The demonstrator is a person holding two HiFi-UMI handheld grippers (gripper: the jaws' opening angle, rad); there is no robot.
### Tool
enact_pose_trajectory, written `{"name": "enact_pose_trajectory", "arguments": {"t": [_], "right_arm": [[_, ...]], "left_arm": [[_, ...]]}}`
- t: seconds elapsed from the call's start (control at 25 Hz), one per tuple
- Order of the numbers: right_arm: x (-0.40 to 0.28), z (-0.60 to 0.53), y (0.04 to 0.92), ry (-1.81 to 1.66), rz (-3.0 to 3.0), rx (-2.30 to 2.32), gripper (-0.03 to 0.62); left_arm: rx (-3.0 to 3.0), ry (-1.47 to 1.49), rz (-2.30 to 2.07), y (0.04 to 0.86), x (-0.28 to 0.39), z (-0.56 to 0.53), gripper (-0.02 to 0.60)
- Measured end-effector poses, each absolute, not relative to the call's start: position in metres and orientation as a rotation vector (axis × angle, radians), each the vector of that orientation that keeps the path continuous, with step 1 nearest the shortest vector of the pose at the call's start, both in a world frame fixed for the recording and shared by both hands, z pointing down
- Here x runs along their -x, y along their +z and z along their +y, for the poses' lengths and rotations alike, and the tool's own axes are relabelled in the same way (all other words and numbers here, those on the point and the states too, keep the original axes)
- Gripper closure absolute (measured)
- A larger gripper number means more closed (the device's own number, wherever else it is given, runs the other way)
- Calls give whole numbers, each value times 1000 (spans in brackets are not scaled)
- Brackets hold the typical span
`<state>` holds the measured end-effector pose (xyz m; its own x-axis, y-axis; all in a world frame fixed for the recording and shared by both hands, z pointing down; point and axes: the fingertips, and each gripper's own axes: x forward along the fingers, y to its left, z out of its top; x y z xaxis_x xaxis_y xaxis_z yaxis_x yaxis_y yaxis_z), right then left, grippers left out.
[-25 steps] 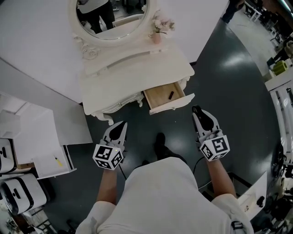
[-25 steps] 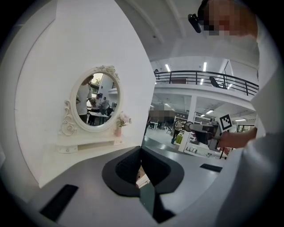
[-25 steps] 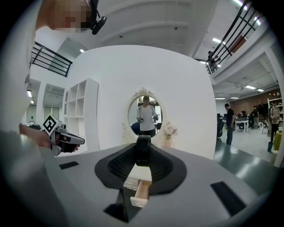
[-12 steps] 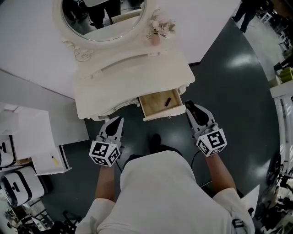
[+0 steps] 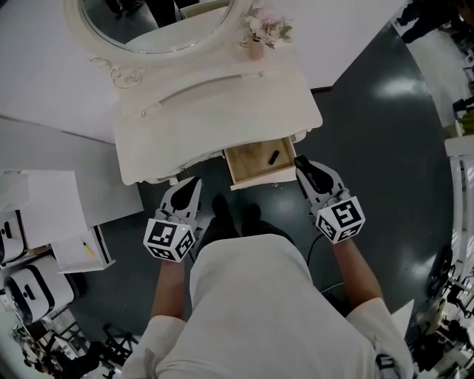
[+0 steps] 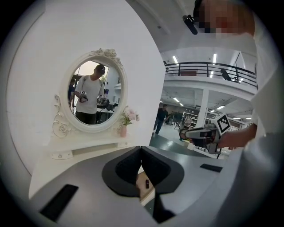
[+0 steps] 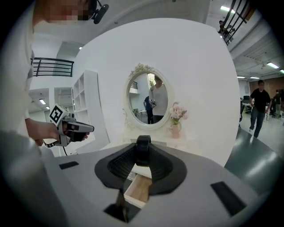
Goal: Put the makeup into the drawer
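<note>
The white vanity (image 5: 215,111) has its small wooden drawer (image 5: 252,159) pulled open, and a small dark makeup item (image 5: 272,156) lies inside. My right gripper (image 5: 302,163) hovers at the drawer's right front corner. It is shut on a black cylindrical makeup piece (image 7: 143,151), with the drawer (image 7: 138,189) just below the jaws. My left gripper (image 5: 194,183) hangs left of the drawer under the table edge. Its jaws (image 6: 141,150) meet with nothing between them, and the dark item in the drawer (image 6: 147,184) shows through the gap below.
An oval mirror (image 5: 155,22) and a pink flower vase (image 5: 257,50) stand at the back of the vanity. White shelving and boxes (image 5: 44,222) stand on the dark floor to the left. A person (image 7: 258,111) stands far off on the right.
The person has stepped closer to the vanity. Both grippers have moved forward, and the right one with its black piece has come from short of the drawer to its right front corner.
</note>
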<state>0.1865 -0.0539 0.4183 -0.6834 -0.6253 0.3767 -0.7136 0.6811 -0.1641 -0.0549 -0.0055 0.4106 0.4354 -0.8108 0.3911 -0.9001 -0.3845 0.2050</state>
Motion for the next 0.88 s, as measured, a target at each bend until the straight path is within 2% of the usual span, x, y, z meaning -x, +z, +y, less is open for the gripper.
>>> {"name": "enact_pose_trajectory", "arguments": {"t": [0.88], "right_arm": [[-126, -93, 520, 686, -2303, -1016, 502]], "left_arm": [[-2407, 415, -1101, 488, 58, -104, 565]]}}
